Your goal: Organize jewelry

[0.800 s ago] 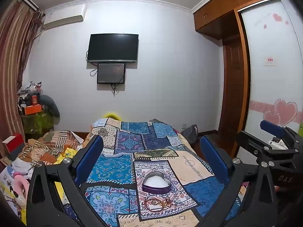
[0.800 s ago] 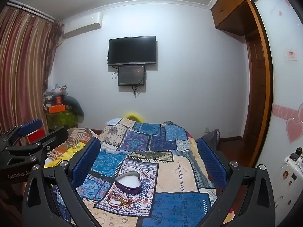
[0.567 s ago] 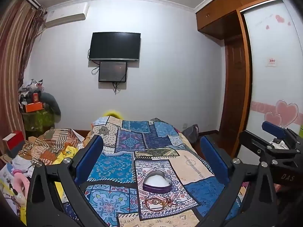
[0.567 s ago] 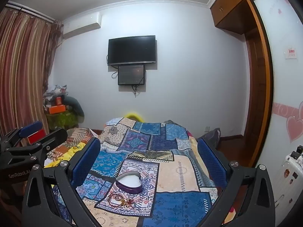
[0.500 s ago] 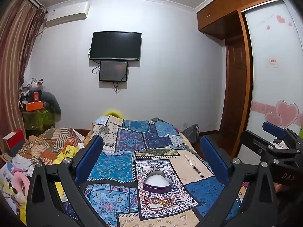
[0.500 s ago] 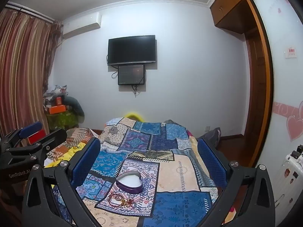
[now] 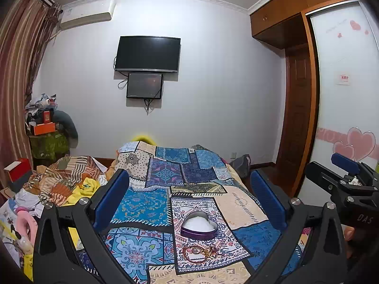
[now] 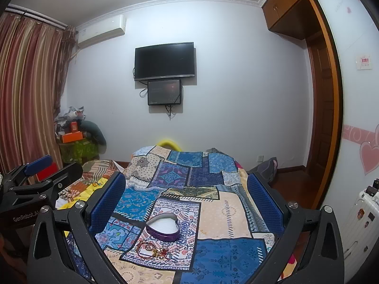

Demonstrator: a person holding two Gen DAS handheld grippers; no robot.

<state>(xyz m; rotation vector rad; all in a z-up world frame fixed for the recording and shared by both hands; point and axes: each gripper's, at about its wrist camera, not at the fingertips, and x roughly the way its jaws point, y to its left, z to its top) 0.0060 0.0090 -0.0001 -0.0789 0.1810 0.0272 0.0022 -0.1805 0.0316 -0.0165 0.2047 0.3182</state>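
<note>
Both the left gripper (image 7: 189, 201) and right gripper (image 8: 187, 198) gape released above the patchwork bedspread (image 7: 146, 203), purple heart-shaped tin (image 7: 198, 226) and tangled beaded jewelry (image 7: 199, 252) at six o'clock.

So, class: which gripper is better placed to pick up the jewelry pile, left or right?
Probably left: the jewelry pile and heart-shaped tin sit centred between the fingers of the open left gripper; from the right gripper they lie off to its left.

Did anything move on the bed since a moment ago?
Nothing on the bed moved. Both views drifted slightly, no more. The heart-shaped box and the jewelry pile lie where they were, apart. The left gripper and right gripper stay open, holding nothing.
</note>
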